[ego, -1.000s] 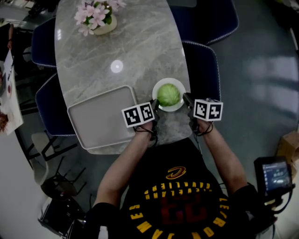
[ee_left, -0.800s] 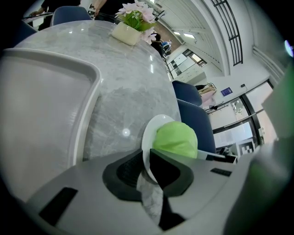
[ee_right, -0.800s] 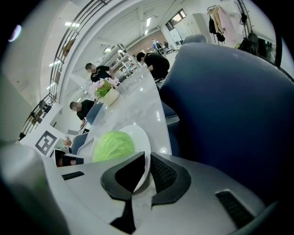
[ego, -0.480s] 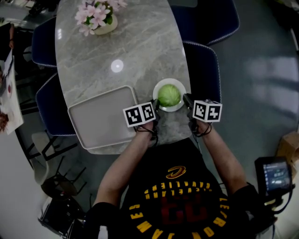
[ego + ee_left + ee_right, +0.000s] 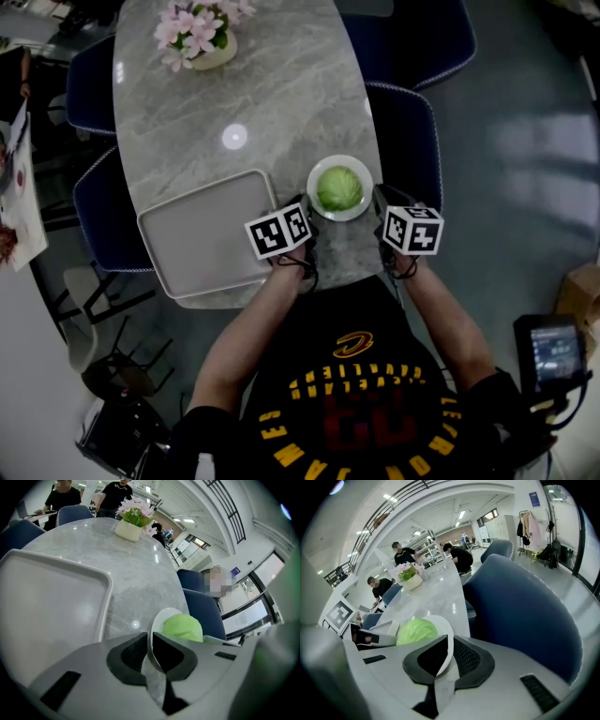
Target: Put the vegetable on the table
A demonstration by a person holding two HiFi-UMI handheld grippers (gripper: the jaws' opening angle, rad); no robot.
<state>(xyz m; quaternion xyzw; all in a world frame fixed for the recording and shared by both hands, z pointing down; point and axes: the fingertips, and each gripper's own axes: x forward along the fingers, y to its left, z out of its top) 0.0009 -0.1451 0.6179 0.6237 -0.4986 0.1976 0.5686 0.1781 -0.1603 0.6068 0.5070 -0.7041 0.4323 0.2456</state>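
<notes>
A green cabbage point(image 5: 338, 187) lies on a small white plate point(image 5: 320, 175) near the marble table's point(image 5: 281, 94) near right edge. My left gripper point(image 5: 307, 208) is shut on the plate's left rim and my right gripper point(image 5: 378, 200) on its right rim. In the left gripper view the plate's rim point(image 5: 153, 629) runs between the dark pads point(image 5: 131, 654) of the left gripper point(image 5: 151, 644), with the cabbage point(image 5: 183, 626) just beyond. In the right gripper view the plate point(image 5: 444, 629) sits between the pads point(image 5: 466, 656) of the right gripper point(image 5: 449, 651), the cabbage point(image 5: 416, 631) to its left.
A large grey tray point(image 5: 202, 234) lies on the table left of the plate. A vase of pink flowers point(image 5: 197, 33) stands at the far end. Blue chairs point(image 5: 412, 141) ring the table, one right beside the plate. People sit at the far end point(image 5: 403, 555).
The plate with the cabbage and both grippers have shifted slightly farther onto the table. The right gripper's marker cube has turned a little.
</notes>
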